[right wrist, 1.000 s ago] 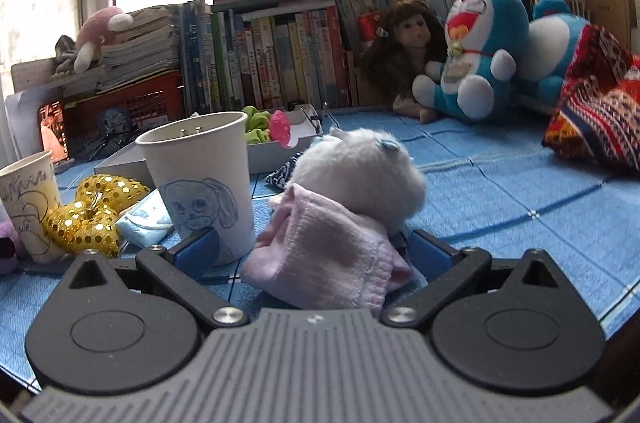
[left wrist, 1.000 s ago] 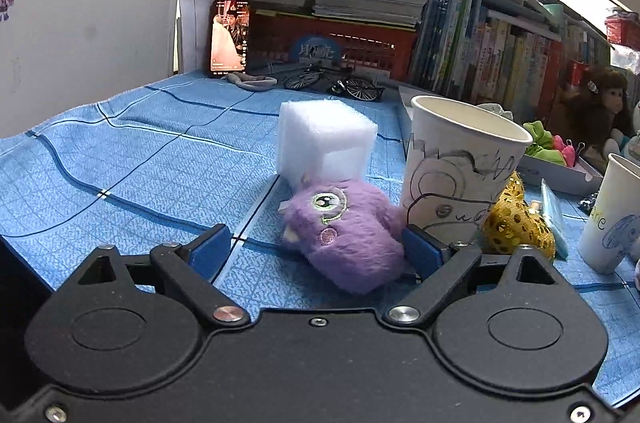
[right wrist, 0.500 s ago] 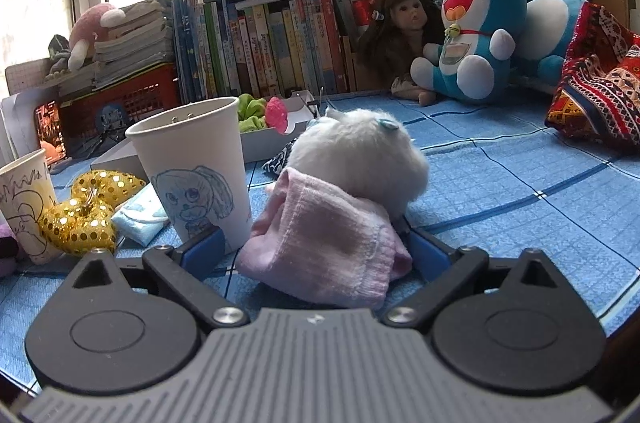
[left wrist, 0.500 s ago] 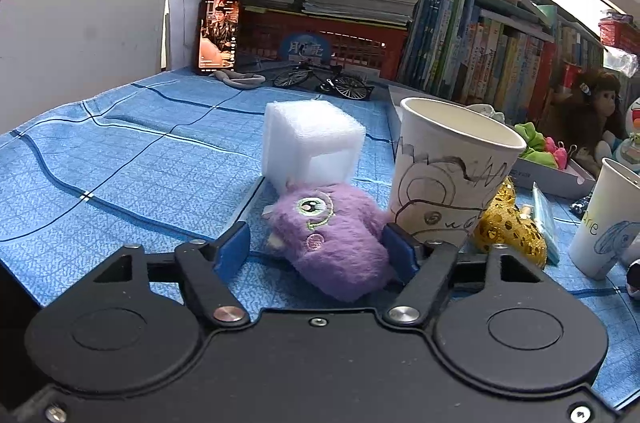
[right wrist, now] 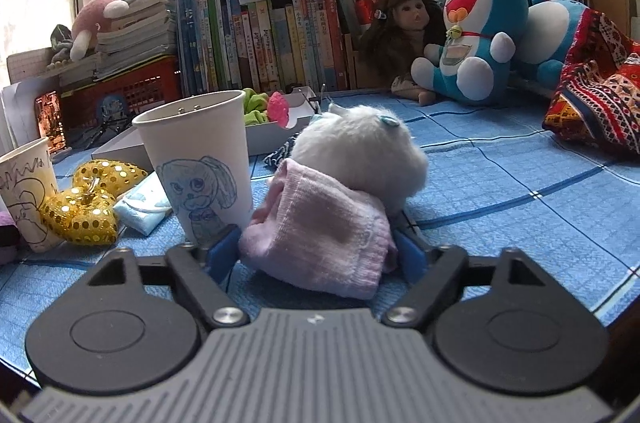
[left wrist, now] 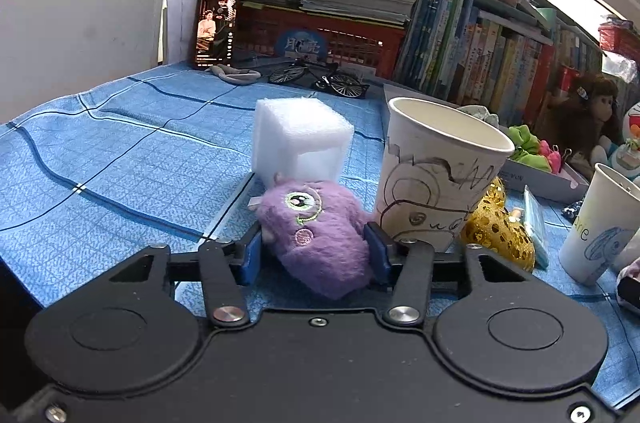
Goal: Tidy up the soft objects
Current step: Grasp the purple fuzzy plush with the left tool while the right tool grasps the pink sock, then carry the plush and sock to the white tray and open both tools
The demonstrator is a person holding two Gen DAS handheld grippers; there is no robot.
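Blue checked cloth [left wrist: 120, 159], bookshelf [right wrist: 280, 35] behind

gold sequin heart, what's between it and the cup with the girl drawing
In the right wrist view a folded light blue cloth lies between the gold sequin heart and the cup with the girl drawing, on the blue checked tablecloth.

We see both grippers closing in: the left gripper [left wrist: 314, 255] now squeezes the purple fluffy toy [left wrist: 316, 235], and the right gripper [right wrist: 314, 251] now hugs the pink sock [right wrist: 320, 239]
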